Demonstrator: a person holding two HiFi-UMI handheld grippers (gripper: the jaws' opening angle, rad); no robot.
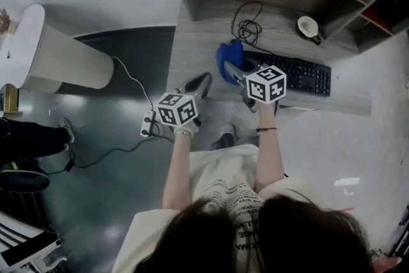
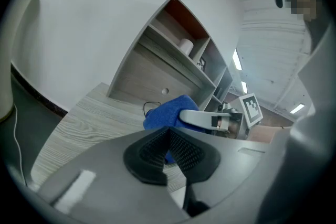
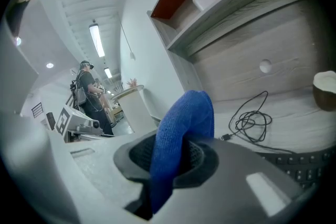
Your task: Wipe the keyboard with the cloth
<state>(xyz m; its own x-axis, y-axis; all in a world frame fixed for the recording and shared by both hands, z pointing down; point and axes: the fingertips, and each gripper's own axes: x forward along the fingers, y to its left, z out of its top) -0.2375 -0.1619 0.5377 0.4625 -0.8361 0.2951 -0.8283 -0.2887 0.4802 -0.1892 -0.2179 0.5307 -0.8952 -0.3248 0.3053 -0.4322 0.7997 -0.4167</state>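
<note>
- The right gripper (image 3: 168, 157) is clenched on the blue cloth (image 3: 184, 123). A fold is pinched between its black pads and the rest bulges out beyond the tips.
- The left gripper (image 2: 169, 152) is closed with nothing between its pads. It hangs over the front left part of the desk (image 1: 204, 41), just beside the cloth.
- The cloth sits at the left end of the keyboard (image 1: 294, 73), which lies along the front edge of the desk. I cannot tell whether cloth and keys touch.
- To wipe well, I would lower the loose bulge flat onto the keys. Then I would drag it lengthwise towards the right end in slow rows, pressing lightly so the keys are not punched.
- The keyboard looks light and may slide on the smooth top, so the empty left gripper could steady its near left corner.
- The cloth looks like soft, nubby microfibre, thick and floppy. It should mould over the key caps but may snag in the gaps.
- The keyboard is flat, black, hard plastic with ridged rows.
- The desk is pale wood-grain laminate.
- A thin coiled black cable (image 1: 246, 25) and a small round cup (image 1: 308, 27) lie towards the back edge, clear of the wiping path.
</note>
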